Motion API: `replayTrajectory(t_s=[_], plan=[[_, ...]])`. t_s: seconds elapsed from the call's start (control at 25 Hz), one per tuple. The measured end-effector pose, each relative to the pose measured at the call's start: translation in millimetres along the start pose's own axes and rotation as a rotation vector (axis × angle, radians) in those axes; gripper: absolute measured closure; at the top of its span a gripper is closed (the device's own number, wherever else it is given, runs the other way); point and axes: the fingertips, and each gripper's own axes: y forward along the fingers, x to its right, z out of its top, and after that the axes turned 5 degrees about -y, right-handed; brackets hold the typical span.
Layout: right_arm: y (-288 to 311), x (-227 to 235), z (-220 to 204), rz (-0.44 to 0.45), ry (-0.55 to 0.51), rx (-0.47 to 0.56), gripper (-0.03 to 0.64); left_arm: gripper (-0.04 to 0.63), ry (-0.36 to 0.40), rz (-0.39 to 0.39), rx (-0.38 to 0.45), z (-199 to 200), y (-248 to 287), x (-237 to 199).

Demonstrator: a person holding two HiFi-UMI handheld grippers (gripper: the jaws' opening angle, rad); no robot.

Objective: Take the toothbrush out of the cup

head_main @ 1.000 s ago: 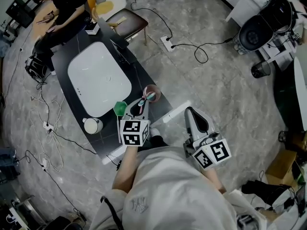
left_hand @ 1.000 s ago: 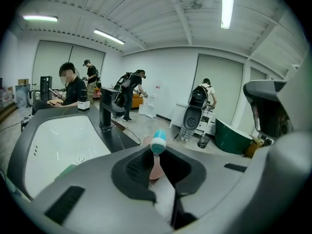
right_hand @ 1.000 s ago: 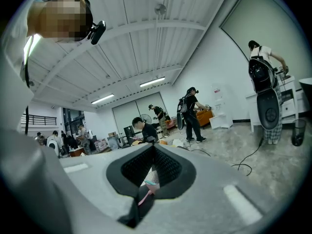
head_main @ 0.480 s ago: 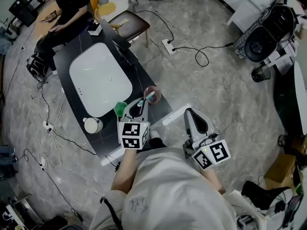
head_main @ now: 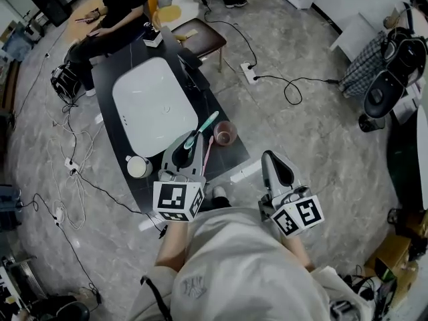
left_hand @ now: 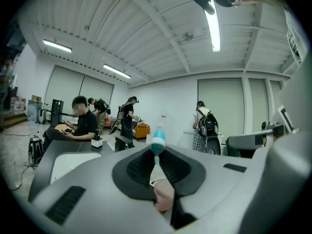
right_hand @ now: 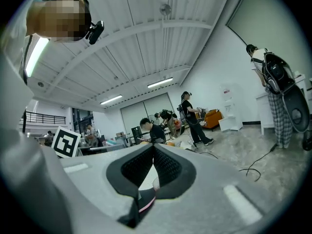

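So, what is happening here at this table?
A person works with a pair of tongs in each hand. The left tongs have just been closing and grip the toothbrush, which is already out of the pink cup that stands on the dark table. The right tongs are shut and empty, held off to the side of the table.

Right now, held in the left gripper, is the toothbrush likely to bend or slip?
Probably stiff: the toothbrush stands straight beyond the shut left gripper. It looks thin and light, so it may pivot or slip between the pads.
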Motion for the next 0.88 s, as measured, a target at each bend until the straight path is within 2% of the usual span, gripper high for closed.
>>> replayTrajectory(t_s=[0.2,0.36,0.64,0.88], plan=[[7.6,-12.3,5.8,0.043,-0.019,0.009,0.611,0.571,0.012,0.047,0.105,37.8,-35.4,-10.8],[18.2,-20.8,9.7,0.075,-0.035,0.014,0.611,0.571,0.022,0.092,0.157,59.3,-65.4,-22.2],[33.8,-47.0,16.6,0.133,-0.064,0.023,0.611,0.571,0.012,0.223,0.237,71.6,-137.9,-56.7],[54.3,-80.6,15.7,0.178,-0.081,0.017,0.611,0.571,0.0,0.318,0.263,59.6,-194.4,-89.7]])
